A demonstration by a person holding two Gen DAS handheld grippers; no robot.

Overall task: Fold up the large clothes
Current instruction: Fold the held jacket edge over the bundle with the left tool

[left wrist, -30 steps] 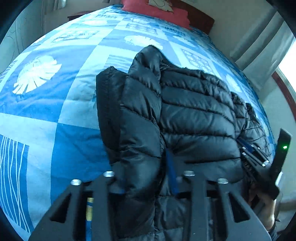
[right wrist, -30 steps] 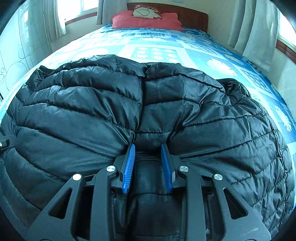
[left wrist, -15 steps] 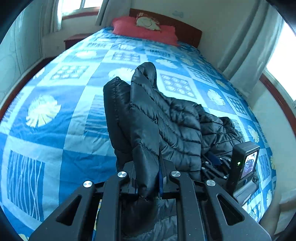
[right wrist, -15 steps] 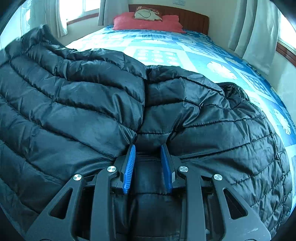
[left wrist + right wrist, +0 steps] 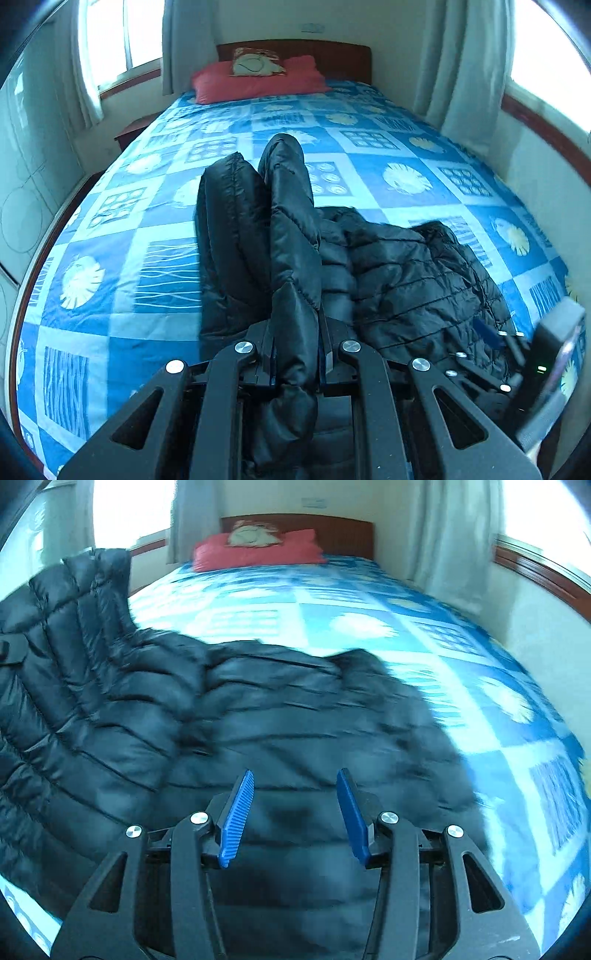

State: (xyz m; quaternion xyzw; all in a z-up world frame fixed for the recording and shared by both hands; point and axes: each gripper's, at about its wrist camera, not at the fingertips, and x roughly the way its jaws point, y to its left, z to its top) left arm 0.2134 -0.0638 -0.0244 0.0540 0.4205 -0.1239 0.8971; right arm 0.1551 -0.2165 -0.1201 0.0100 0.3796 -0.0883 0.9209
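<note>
A black puffer jacket (image 5: 402, 269) lies on the blue patterned bedspread (image 5: 122, 266). My left gripper (image 5: 297, 343) is shut on a fold of the jacket and holds that side raised, so it stands up in front of the camera. My right gripper (image 5: 293, 808) is open just above the jacket (image 5: 295, 716), with nothing between its blue pads (image 5: 236, 816). The lifted part of the jacket (image 5: 66, 635) rises at the left of the right wrist view. The right gripper also shows at the lower right of the left wrist view (image 5: 495, 354).
A red pillow (image 5: 258, 79) and a wooden headboard (image 5: 332, 55) stand at the far end of the bed. Curtained windows are on both sides. A bedside table (image 5: 129, 131) stands at the far left. The bedspread (image 5: 480, 686) stretches to the right of the jacket.
My left gripper has risen and pulled back, lifting its side of the jacket. My right gripper has opened and let go of the jacket.
</note>
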